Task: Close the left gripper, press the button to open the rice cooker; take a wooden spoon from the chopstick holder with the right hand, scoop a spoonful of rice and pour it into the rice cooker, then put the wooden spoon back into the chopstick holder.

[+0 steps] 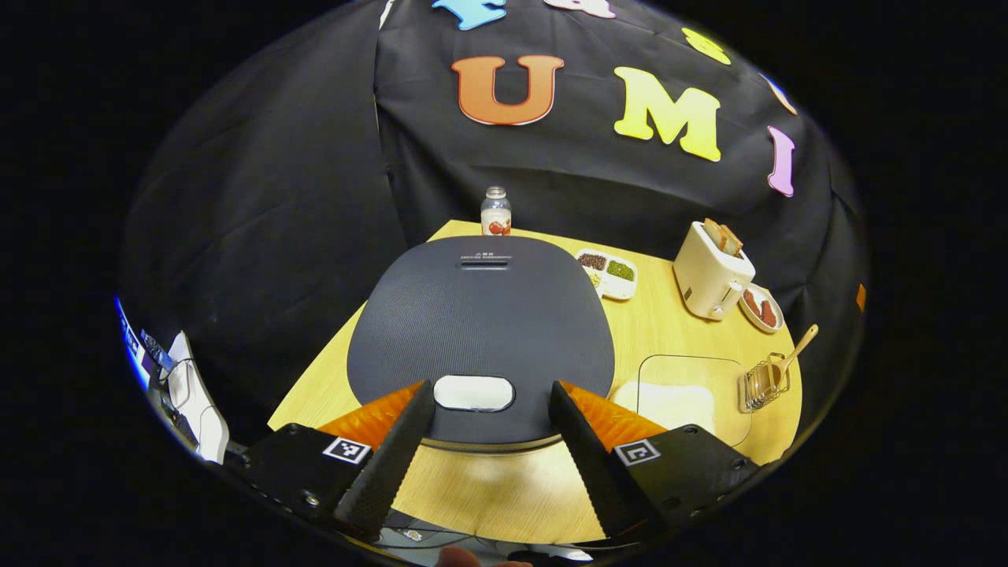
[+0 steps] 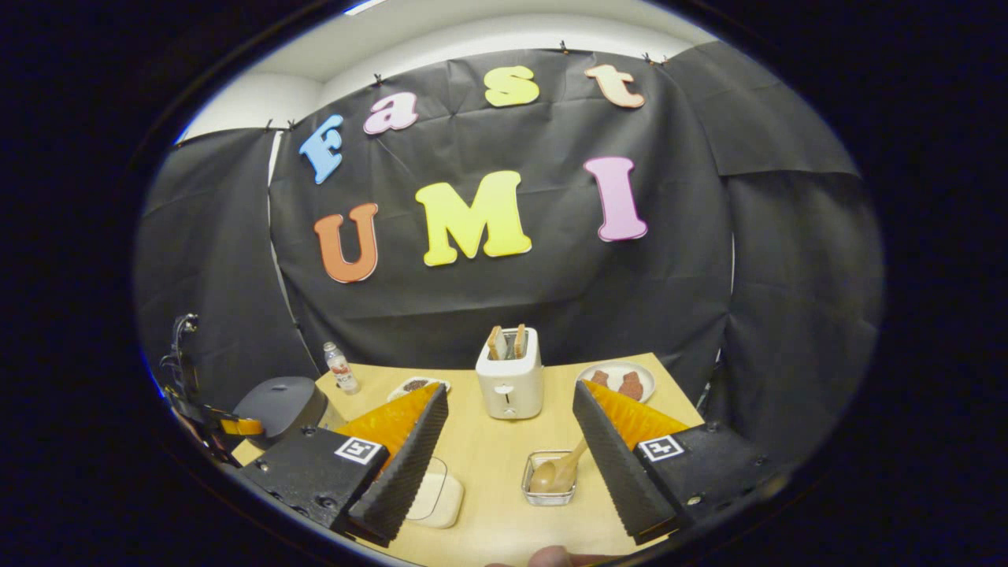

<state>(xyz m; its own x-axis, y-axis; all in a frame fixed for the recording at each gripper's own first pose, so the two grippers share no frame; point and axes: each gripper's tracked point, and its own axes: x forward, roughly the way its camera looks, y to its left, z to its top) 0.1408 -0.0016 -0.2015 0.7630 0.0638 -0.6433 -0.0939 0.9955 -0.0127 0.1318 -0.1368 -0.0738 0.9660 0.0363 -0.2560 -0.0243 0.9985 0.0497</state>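
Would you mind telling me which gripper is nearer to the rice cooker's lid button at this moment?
Left. The left gripper hovers open with the button between its fingers, the rice cooker directly below. The right gripper is farther off, open, facing the wooden spoon.

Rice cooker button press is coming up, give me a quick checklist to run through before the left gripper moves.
1. Left gripper jaws shut for pressing: not ok, wide open.
2. Button in view, between the jaws: ok.
3. Rice cooker lid shut, nothing on it: ok.
4. Wooden spoon in the chopstick holder: ok.
5. Right gripper open, holding nothing: ok.
6. Rice container lid off: cannot tell.
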